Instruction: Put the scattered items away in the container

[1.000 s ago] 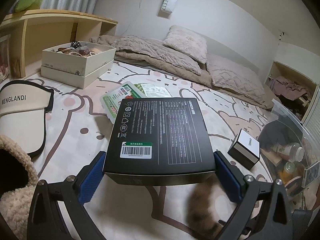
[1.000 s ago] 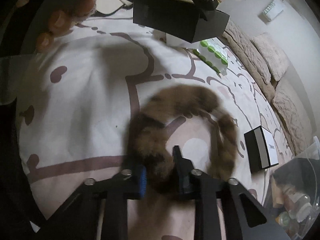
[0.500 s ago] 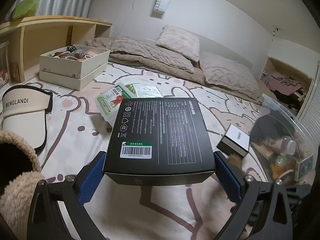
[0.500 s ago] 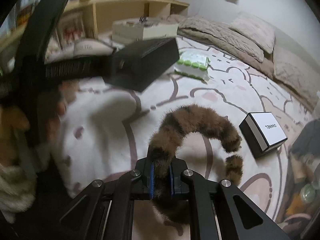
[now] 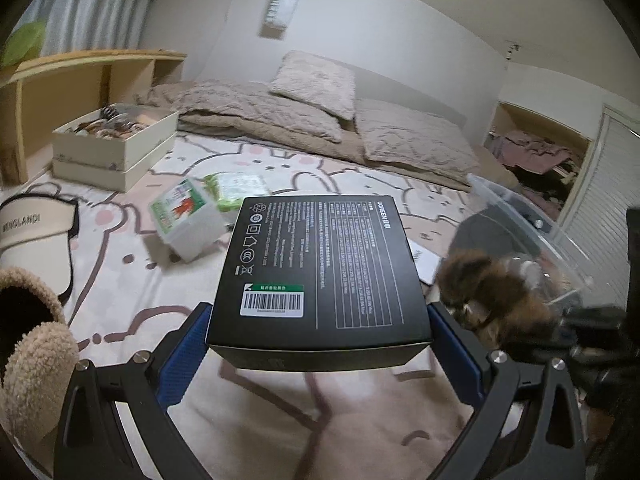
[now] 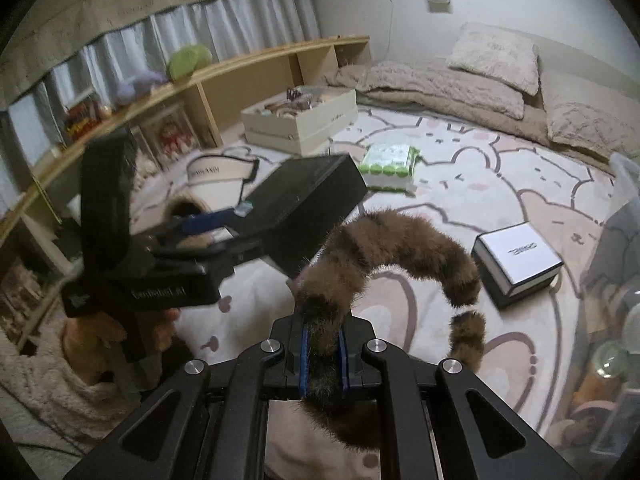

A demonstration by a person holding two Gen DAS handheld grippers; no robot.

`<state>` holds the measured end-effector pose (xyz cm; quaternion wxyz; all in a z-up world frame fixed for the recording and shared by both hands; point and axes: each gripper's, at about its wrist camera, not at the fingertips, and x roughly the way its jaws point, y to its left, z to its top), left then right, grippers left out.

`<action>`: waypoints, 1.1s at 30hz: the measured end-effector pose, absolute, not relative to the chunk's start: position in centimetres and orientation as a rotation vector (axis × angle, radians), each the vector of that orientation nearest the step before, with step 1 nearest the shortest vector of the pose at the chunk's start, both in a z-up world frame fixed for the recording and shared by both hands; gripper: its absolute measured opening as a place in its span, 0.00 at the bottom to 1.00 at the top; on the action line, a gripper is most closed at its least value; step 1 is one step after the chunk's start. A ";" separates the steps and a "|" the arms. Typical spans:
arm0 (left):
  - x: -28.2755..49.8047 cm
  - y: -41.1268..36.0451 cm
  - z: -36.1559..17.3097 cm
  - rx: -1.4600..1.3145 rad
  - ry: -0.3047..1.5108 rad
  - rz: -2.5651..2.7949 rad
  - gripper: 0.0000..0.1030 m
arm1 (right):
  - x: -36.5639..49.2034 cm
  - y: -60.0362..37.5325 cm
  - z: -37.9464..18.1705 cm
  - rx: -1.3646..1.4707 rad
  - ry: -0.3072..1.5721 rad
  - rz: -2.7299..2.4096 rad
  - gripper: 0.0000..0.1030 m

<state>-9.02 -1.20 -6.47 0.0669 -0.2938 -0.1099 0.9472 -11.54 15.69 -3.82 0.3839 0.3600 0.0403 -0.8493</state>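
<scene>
Both grippers are loaded and off the bed now; a second ago the furry headband [image 6: 404, 248] was still lying on the sheet, so that's two items on their way at once. Right gripper [image 6: 323, 356] is pinched nearly closed on one end of the band, the rest arcing out in front of it. Left gripper [image 5: 320, 344] has its blue pads spread wide and clamped on both sides of the black box [image 5: 320, 268], held flat. Further out, the small white-lidded box [image 6: 520, 258] and the green packs [image 6: 390, 166] are still on the bedsheet [image 6: 500, 184]; the clear container [image 5: 532, 220] waits off to the right, so I'd guess both loads go there next.
</scene>
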 end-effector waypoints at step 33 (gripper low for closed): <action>-12.2 14.7 7.3 -0.590 -0.196 2.633 0.99 | -16.4 37.6 4.8 1.052 0.279 -2.518 0.11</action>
